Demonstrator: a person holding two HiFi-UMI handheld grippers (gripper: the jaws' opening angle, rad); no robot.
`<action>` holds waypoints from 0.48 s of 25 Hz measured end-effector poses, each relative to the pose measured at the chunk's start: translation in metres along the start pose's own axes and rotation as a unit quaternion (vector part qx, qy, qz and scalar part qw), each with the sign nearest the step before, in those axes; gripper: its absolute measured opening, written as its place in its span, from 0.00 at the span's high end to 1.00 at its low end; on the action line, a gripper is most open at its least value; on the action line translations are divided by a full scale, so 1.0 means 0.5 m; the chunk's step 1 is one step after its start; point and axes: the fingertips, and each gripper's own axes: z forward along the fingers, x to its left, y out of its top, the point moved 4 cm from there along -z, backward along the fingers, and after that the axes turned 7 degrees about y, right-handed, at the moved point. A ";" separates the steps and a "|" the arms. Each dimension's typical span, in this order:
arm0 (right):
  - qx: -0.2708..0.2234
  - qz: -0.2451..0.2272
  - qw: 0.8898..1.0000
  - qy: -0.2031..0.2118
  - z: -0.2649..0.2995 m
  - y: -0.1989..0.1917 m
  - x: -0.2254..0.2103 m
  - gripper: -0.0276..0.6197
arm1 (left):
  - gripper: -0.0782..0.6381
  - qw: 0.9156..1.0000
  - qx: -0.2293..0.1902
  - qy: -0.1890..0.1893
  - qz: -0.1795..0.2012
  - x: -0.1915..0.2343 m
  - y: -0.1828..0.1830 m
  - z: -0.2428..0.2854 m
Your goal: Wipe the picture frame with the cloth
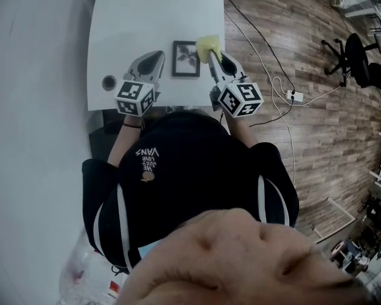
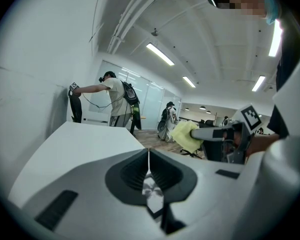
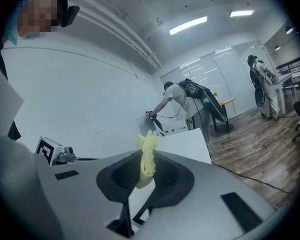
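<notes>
A small black picture frame (image 1: 186, 58) with a leaf print lies flat near the front edge of the white table (image 1: 152, 11). My right gripper (image 1: 213, 54) is at the frame's right edge, shut on a yellow cloth (image 1: 207, 45) that bunches over the frame's upper right corner. In the right gripper view the cloth (image 3: 146, 154) sticks up between the jaws of the right gripper (image 3: 145, 170). My left gripper (image 1: 158, 56) rests just left of the frame, shut and holding nothing. In the left gripper view, part of the leaf print (image 2: 151, 190) shows below the closed left gripper (image 2: 149, 156), and the cloth (image 2: 186, 136) is off to the right.
A round cable hole (image 1: 109, 81) sits at the table's front left corner. Right of the table is wood floor with cables and a power strip (image 1: 293, 96), and an office chair (image 1: 359, 56) farther off. People stand in the background (image 2: 115, 101).
</notes>
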 end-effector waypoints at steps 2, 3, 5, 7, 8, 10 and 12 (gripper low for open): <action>0.000 0.000 1.000 0.001 0.002 0.003 0.001 0.88 | 0.87 1.000 -0.001 0.000 -0.001 0.002 0.002 0.001; 0.000 0.000 1.000 0.001 0.002 0.004 0.001 0.88 | 0.87 1.000 -0.001 0.000 -0.001 0.002 0.003 0.001; -0.001 0.000 1.000 0.000 0.004 0.005 0.000 0.88 | 0.87 1.000 0.000 0.000 -0.001 0.004 0.003 0.002; -0.002 0.001 1.000 -0.001 0.004 0.006 0.001 0.88 | 0.87 1.000 0.001 0.000 -0.002 0.005 0.003 0.002; -0.002 0.001 1.000 -0.002 0.004 0.007 0.001 0.88 | 0.87 1.000 0.001 0.000 -0.001 0.005 0.004 0.002; -0.003 0.002 1.000 -0.003 0.003 0.005 0.001 0.88 | 0.87 1.000 0.000 -0.002 -0.001 0.006 0.003 0.002; -0.004 0.002 1.000 -0.004 0.002 0.004 0.000 0.88 | 0.87 1.000 0.000 -0.003 0.000 0.006 0.002 0.003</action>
